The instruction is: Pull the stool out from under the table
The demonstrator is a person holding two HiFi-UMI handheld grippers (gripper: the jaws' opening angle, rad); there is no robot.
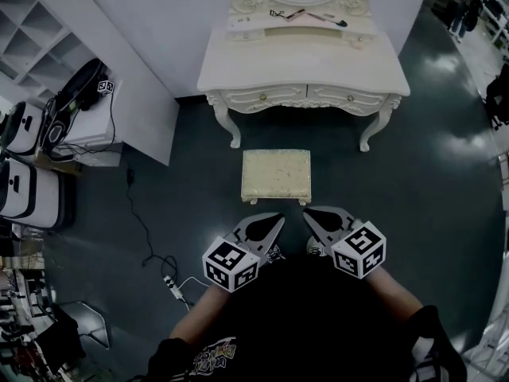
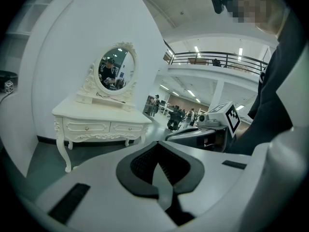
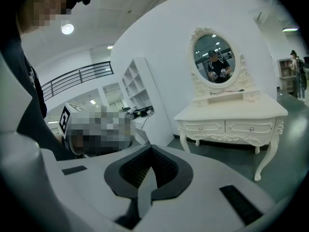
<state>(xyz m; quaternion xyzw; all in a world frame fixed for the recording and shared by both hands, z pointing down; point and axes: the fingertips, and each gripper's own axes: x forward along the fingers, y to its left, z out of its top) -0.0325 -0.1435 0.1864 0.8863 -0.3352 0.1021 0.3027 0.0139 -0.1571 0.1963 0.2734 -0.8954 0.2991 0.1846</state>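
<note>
A cream cushioned stool [image 1: 276,175] stands on the dark floor in front of the white dressing table [image 1: 302,74], clear of its legs. My left gripper [image 1: 280,217] hangs shut just below the stool's near left corner, holding nothing. My right gripper [image 1: 307,212] is shut too, just below the stool's near right corner, also with nothing in it. Both tips point at the stool's near edge without touching it. In the left gripper view the dressing table [image 2: 99,122] with its oval mirror [image 2: 114,73] shows to the left; in the right gripper view the table [image 3: 231,117] shows to the right. The stool is hidden in both gripper views.
A white shelf unit [image 1: 40,22] and a low white cabinet [image 1: 95,134] with gear stand at the left. A black cable with a power strip [image 1: 175,289] lies on the floor left of me. People stand far off at the top right.
</note>
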